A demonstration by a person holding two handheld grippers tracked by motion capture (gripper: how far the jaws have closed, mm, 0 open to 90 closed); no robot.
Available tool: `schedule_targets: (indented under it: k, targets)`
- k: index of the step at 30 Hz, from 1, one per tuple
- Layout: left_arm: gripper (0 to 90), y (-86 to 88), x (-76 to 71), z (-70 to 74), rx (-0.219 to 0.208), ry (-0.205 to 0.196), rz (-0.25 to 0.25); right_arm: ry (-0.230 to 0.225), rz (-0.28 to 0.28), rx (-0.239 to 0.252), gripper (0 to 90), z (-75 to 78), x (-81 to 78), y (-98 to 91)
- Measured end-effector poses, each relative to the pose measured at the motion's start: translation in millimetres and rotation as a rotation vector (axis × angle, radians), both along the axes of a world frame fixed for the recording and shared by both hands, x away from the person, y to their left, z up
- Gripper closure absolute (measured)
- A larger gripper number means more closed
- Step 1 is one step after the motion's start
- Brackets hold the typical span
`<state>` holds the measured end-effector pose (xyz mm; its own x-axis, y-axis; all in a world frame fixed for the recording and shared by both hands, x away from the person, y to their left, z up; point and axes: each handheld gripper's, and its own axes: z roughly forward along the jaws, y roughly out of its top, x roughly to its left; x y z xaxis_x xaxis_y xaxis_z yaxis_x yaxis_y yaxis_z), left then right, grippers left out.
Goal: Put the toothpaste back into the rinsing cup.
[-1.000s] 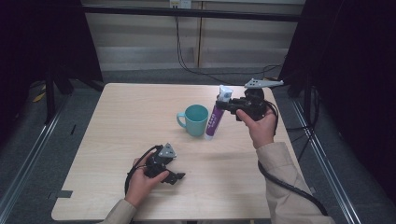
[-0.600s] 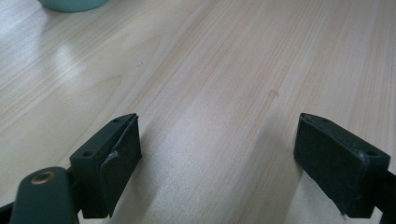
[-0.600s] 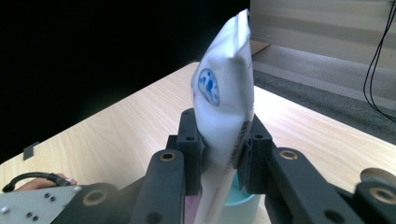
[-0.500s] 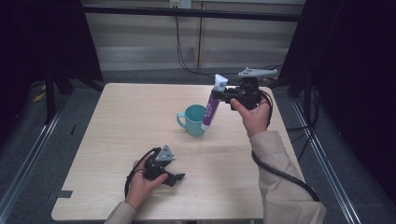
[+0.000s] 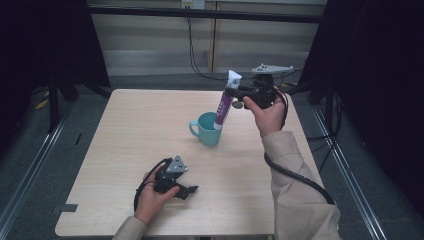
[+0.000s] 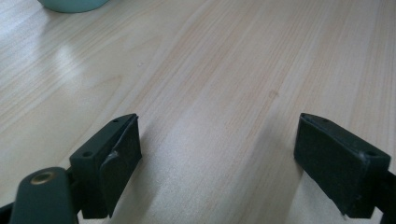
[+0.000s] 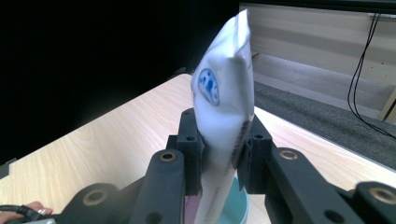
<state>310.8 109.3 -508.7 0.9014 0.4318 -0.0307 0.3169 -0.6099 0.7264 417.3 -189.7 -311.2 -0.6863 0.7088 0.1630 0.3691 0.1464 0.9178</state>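
On the tabletop (image 5: 130, 135) we hold the purple-and-white tube (image 5: 223, 107) tilted, its lower end at the rim of the teal mug (image 5: 207, 130). The right claw (image 5: 235, 91) is clamped on the tube's upper part; we judge that it should be lowered steadily so the tube slides in without tipping the mug. The left claw (image 5: 189, 190) rests wide open near the front edge, well apart, and nothing stands in the way.
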Motion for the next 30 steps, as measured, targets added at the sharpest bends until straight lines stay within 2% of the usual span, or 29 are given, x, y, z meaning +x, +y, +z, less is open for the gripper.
schedule_targets:
  k: [7, 16, 30]
  targets:
    - [14.4, 0.0, 0.0, -0.1, -0.001, 0.000, -0.001, -0.006, -0.009, -0.009, 74.0, -3.4, 4.9, 5.1]
    - [14.4, -0.1, 0.0, -0.2, -0.003, 0.000, -0.001, -0.006, -0.022, -0.013, 73.9, -15.6, 16.7, 16.7]
    - [14.4, -0.1, -0.1, -0.3, -0.004, 0.001, 0.000, 0.007, -0.051, -0.071, 73.6, -42.7, 25.9, 29.8]
